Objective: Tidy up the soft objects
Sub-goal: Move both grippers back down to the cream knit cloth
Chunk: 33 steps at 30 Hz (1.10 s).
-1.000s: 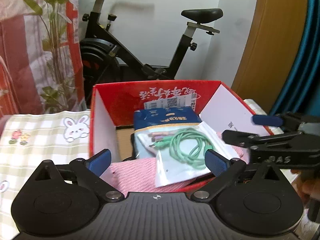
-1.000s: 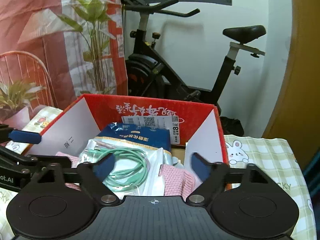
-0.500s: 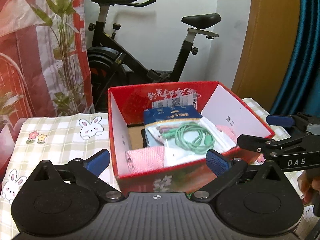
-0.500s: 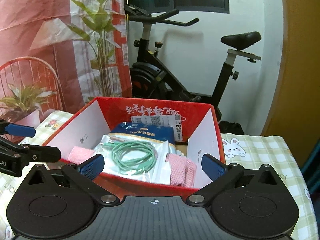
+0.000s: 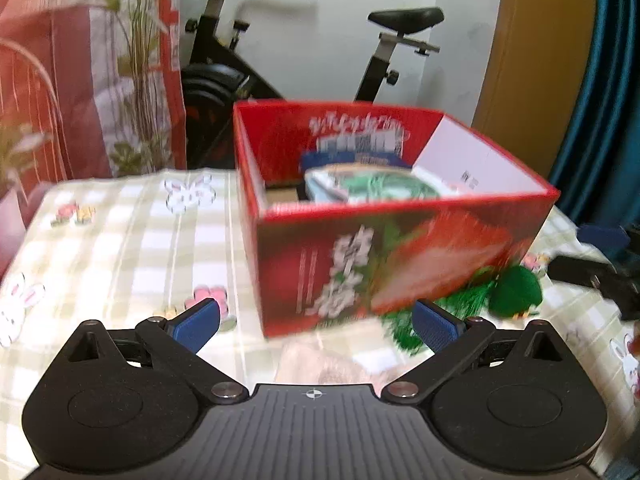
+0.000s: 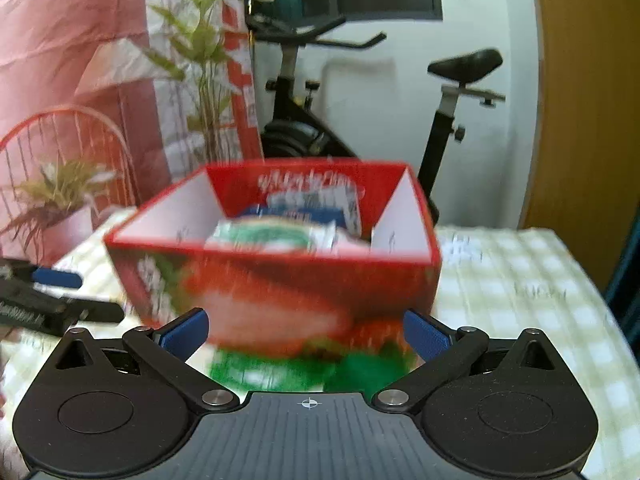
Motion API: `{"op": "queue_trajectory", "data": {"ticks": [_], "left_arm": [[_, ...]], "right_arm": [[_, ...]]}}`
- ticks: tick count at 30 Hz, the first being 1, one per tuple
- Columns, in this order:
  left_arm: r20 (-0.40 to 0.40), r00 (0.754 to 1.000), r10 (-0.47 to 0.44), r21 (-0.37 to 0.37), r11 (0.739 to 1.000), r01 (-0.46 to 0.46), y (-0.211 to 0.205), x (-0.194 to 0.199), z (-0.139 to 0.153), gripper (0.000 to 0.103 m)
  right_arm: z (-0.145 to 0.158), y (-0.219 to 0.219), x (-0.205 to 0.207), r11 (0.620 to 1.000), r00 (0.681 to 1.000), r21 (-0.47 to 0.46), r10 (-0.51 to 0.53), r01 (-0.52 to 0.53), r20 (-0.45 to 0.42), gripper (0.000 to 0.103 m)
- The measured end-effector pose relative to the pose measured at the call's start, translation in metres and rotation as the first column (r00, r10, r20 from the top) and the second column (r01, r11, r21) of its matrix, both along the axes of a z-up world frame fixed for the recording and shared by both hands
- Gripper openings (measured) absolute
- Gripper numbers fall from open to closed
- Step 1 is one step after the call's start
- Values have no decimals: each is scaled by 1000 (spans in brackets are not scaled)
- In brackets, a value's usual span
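Red cardboard box on checked tabletop, holding green cable in clear bag over blue packet. Green fluffy item on tabletop, touching box's near corner. Left gripper jaws wide apart, empty. Right gripper jaws wide apart, having just been opening, empty. Exercise bike behind

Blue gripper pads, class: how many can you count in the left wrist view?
3: two on the left gripper, one pad at lower left and one at lower right; a third, on the right gripper, at the right edge. Its partner pad is out of view.
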State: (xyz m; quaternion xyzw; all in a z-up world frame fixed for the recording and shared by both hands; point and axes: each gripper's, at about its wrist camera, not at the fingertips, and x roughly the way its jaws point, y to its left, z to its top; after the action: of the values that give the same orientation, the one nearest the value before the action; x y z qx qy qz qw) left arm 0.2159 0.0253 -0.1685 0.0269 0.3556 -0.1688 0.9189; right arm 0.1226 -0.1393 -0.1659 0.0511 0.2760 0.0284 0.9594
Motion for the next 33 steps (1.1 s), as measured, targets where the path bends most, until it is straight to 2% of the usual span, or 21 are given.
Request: {"op": "queue_trajectory", "data": {"ticks": [9, 16, 20, 26, 33], "left_arm": [[-63, 998, 24, 12, 1000, -24, 2, 5, -44, 103], [-93, 995, 41, 3, 999, -41, 6, 8, -60, 103], [-98, 994, 50, -9, 999, -51, 7, 6, -66, 103], [-67, 997, 46, 9, 999, -45, 4, 1, -70, 103], [-74, 995, 60, 11, 998, -60, 1, 3, -71, 103]], "right_arm": [[-55, 20, -22, 1000, 988, -4, 28, -29, -154, 103], [-74, 12, -20, 1000, 975, 7, -6, 8, -220, 103], [-81, 9, -19, 1000, 973, 27, -4, 11, -233, 103], [-85, 13, -19, 1000, 976, 1, -15, 16, -216, 103], [-88, 11, -25, 1000, 983, 9, -13, 15, -182, 103]]}}
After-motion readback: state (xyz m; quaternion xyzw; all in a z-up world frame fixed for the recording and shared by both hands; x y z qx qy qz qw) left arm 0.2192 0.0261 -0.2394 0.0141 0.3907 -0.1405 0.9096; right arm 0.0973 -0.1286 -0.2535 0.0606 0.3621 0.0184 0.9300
